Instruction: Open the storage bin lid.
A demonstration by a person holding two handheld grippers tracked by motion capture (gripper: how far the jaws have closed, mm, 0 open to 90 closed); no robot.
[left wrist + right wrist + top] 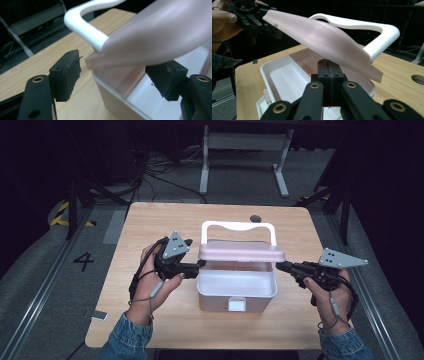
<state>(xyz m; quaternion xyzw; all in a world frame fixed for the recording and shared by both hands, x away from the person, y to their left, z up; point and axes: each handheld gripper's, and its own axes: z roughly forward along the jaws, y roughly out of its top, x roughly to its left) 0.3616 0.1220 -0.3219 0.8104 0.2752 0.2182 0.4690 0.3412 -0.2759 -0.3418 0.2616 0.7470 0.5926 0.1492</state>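
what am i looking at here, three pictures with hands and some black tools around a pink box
A person holds a two-jawed tool in each hand. One picture looks down from above; the others come from cameras riding on each tool. On the wooden table stands a pink box with its lid partly raised and a white handle. The left claw is open, one jaw either side of the lid's corner, not pressing it. The right claw is shut and holds nothing, its tips by the other end of the lid; whether they touch it is unclear.
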